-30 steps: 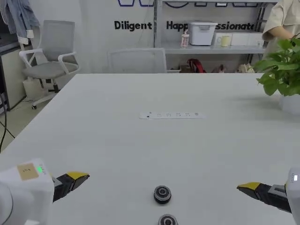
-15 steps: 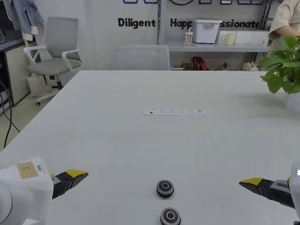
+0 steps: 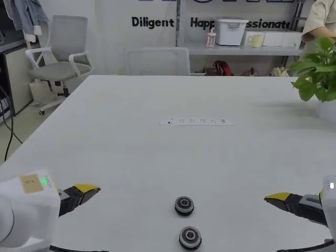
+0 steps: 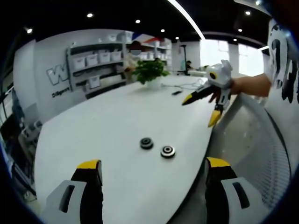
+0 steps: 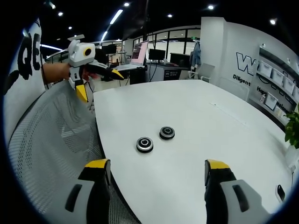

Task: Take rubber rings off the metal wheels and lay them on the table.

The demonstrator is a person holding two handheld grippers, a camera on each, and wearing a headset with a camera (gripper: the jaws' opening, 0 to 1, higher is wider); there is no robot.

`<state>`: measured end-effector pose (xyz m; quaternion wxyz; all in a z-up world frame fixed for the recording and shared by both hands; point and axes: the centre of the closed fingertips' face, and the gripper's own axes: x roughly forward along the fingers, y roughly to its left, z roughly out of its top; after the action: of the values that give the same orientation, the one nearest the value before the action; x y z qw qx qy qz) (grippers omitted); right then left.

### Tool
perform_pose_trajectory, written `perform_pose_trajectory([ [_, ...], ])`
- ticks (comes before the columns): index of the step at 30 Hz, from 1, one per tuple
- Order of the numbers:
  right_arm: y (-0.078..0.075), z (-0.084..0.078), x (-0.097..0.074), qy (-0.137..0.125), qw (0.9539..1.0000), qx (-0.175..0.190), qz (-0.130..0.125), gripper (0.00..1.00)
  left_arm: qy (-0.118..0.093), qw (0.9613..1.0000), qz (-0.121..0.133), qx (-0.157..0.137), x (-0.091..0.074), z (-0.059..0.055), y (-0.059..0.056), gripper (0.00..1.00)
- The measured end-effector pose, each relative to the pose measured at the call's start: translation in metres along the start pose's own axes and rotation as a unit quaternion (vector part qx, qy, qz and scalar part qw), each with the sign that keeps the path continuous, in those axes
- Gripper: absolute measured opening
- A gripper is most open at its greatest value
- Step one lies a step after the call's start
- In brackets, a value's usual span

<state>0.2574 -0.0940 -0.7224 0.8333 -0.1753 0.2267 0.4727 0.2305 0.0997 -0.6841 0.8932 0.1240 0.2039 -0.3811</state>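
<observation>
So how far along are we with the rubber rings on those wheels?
Nothing looks done: no loose ring lies on the table. Nothing is in hand: the left gripper and right gripper hover open and empty, apart from the far wheel and near wheel. Left to do: both seem to wear their dark rings.

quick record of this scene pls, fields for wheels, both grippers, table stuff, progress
wheels: two, far wheel and near wheel, lying close together but apart, near the table's front edge
left gripper: open, holds nothing, left of the wheels
right gripper: open, holds nothing, right of the wheels
table: white, with a power strip mid-table and a plant at the far right
progress: not begun, neither wheel gripped
</observation>
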Motion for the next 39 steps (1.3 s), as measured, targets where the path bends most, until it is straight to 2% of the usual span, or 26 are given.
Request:
perform_pose_trajectory([
  [7,0.004,-0.002,0.005,-0.006,0.9999,-0.003,0.015,0.81,0.004,0.9999,-0.012,0.008,0.002,-0.001,-0.004,0.92],
  [21,0.005,-0.002,0.007,-0.019,0.9993,-0.004,0.032,0.79,-0.001,0.9994,-0.024,0.024,0.005,0.001,-0.002,0.90],
  [25,0.002,0.004,0.007,-0.037,0.9986,0.015,0.034,0.78,-0.004,0.9986,-0.033,0.040,0.006,0.002,-0.003,0.85],
  [33,-0.001,0.004,0.015,-0.032,0.9986,0.000,0.043,0.76,-0.001,0.9972,-0.053,0.053,0.015,0.000,-0.002,0.84],
  [39,-0.001,0.007,0.024,-0.033,0.9976,-0.017,0.058,0.72,-0.004,0.9972,-0.059,0.046,0.021,0.001,0.003,0.82],
])
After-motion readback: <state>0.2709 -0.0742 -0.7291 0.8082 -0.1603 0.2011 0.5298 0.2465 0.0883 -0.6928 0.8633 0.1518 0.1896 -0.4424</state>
